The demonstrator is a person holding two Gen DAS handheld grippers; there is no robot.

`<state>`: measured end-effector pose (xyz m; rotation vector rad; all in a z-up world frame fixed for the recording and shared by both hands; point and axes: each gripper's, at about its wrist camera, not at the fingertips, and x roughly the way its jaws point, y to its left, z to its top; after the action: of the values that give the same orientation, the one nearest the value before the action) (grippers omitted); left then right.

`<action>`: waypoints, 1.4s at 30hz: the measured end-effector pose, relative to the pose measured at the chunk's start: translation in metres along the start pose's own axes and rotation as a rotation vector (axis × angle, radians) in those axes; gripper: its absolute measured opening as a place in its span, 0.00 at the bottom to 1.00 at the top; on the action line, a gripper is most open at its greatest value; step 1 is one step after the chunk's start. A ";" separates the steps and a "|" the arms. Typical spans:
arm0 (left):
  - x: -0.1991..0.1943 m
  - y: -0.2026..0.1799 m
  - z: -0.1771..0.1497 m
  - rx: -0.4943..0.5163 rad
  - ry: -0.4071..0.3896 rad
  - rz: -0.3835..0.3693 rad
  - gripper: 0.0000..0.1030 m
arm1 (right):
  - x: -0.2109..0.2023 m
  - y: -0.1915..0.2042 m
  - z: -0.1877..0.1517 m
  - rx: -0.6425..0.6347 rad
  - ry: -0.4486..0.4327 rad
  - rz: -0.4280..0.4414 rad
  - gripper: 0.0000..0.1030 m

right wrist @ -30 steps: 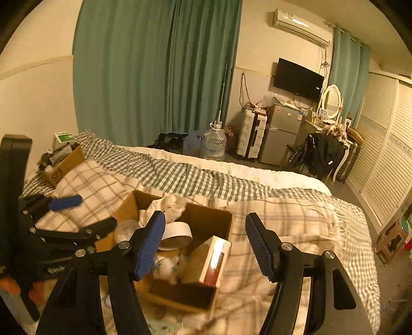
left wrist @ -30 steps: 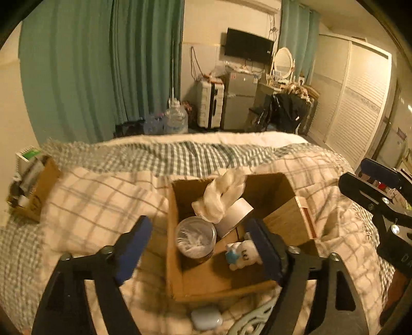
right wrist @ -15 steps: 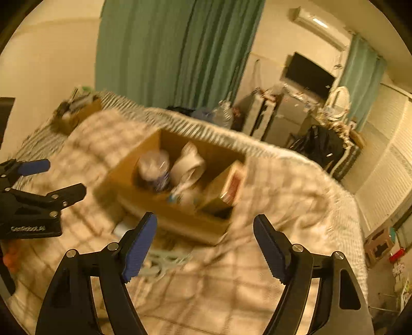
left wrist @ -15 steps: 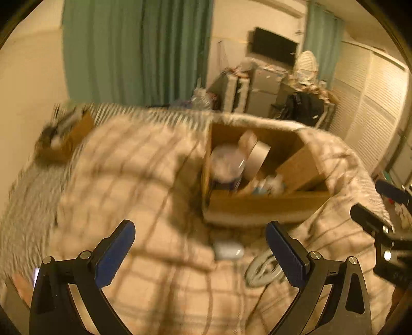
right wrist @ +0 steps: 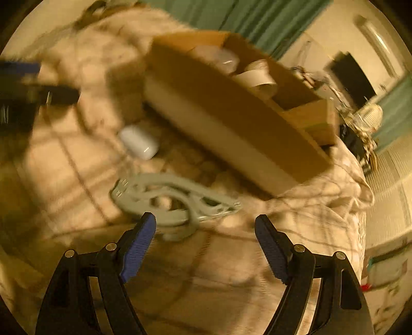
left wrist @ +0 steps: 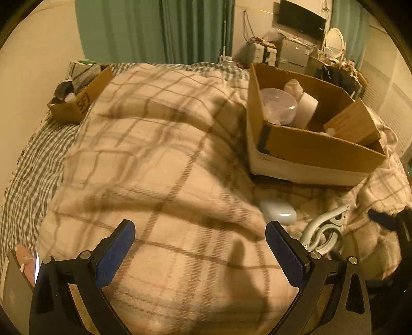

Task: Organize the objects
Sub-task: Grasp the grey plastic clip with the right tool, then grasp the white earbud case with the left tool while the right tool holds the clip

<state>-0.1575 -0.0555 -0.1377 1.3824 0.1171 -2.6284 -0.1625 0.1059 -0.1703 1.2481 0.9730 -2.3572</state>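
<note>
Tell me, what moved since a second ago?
Both grippers pulled back from the cardboard box. The right gripper swung down toward the pale green clip; the left gripper now faces blanket. Both stay open and empty. Box, clip, white case unmoved.

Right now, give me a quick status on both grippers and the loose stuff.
Left gripper open, empty. Right gripper open, empty, over pale grey-green plastic clip. Small white case also loose, beside brown cardboard box. Nothing blocking.

A wide bed under a beige plaid blanket fills the warmly lit room. Green curtains hang along the cream wall. A black wall-mounted television sits above cluttered grey cabinets, beside a round white mirror.
</note>
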 end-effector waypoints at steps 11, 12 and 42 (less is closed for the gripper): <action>0.000 0.024 0.002 -0.045 0.000 0.055 1.00 | 0.036 0.020 0.018 -0.074 0.071 0.009 0.74; 0.000 0.023 0.002 -0.045 0.002 0.056 1.00 | 0.036 0.017 0.020 -0.059 0.060 0.017 0.65; 0.066 -0.105 0.013 0.190 0.136 -0.063 0.76 | -0.032 -0.100 -0.015 0.443 -0.181 0.309 0.12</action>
<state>-0.2243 0.0387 -0.1861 1.6440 -0.0755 -2.6528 -0.1889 0.1878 -0.1075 1.1939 0.1845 -2.4461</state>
